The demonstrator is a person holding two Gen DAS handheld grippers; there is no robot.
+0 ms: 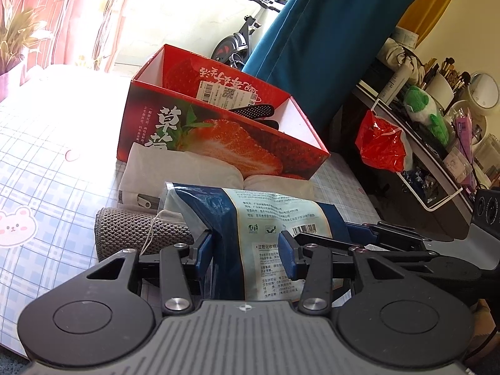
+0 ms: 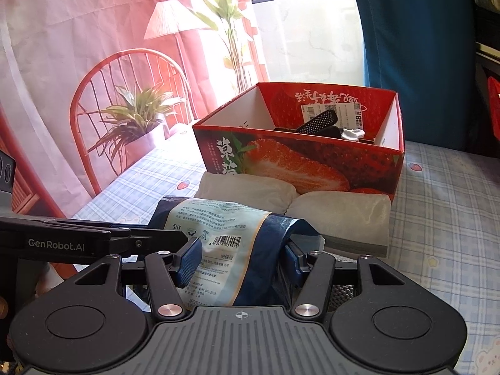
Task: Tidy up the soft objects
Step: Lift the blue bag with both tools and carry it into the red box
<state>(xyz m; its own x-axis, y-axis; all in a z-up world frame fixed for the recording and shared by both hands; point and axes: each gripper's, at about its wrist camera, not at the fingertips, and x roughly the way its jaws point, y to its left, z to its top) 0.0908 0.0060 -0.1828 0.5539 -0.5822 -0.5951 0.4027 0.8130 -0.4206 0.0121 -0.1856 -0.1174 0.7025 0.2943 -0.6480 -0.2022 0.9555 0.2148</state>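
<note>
Both grippers clamp one blue-and-white plastic packet [image 1: 250, 225], barcode showing: left gripper [image 1: 248, 250] and right gripper [image 2: 240, 257], jaws half closed on it. "GenRobot.AI" marks one arm. Behind lie white pouches [image 2: 340, 215] against the strawberry box [image 2: 312, 162] on the checked table [image 2: 443, 218].

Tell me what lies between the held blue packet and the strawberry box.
Two white soft packs lie side by side between the blue packet and the strawberry box, clearest in the right wrist view.

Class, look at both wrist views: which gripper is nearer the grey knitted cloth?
Left. The left gripper grips the blue packet right beside the grey knitted cloth; the right gripper grips the packet's other end, farther away.
</note>
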